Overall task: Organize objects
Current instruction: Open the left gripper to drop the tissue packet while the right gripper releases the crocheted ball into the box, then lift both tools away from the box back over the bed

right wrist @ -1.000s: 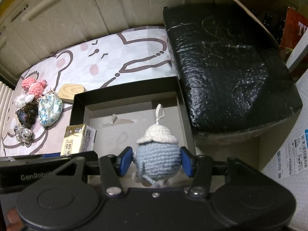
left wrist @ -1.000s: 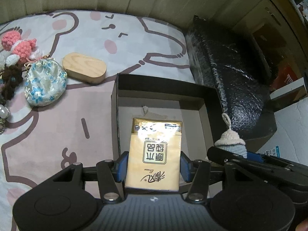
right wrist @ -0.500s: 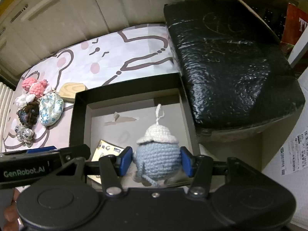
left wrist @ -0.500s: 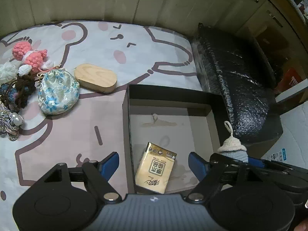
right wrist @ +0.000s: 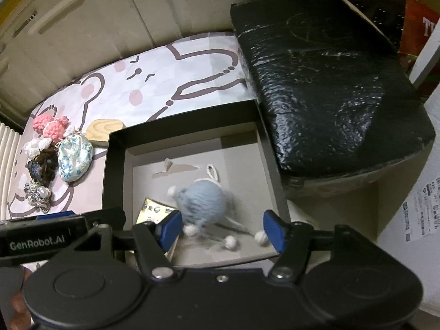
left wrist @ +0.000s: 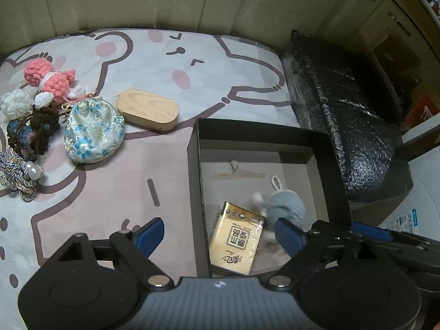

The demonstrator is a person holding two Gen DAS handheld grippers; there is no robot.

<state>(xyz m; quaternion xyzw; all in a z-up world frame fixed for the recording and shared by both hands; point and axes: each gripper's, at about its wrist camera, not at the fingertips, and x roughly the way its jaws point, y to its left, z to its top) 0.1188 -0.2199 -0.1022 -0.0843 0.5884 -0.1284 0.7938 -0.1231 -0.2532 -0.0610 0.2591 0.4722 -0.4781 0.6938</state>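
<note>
An open black box [left wrist: 194, 192] sits on the cartoon-print sheet. Inside it lies a yellow tissue pack [left wrist: 236, 242], flat and free of my left gripper [left wrist: 220, 235], whose jaws are wide and still opening above the box's near left corner. A blue crochet doll [right wrist: 202, 203] with a white loop, blurred, lies loose in the box beside the tissue pack [right wrist: 154, 210]. My right gripper [right wrist: 221, 228] hangs over the box [right wrist: 181, 121] with its jaws opening; the doll is below and between them, and the pads do not press on it. The doll [left wrist: 286, 206] also shows in the left wrist view.
Left of the box lie a wooden oval case [left wrist: 148, 110], a floral pouch [left wrist: 93, 132], pink crochet pieces [left wrist: 49, 79], dark yarn items [left wrist: 35, 134] and a braided cord with pearls [left wrist: 19, 173]. A black bubble-wrapped parcel [left wrist: 343, 121] flanks the box's right side.
The left gripper let go of the tissue pack, which dropped into the box, and its jaws spread wide. The right gripper opened and the blue doll fell from it into the box.
</note>
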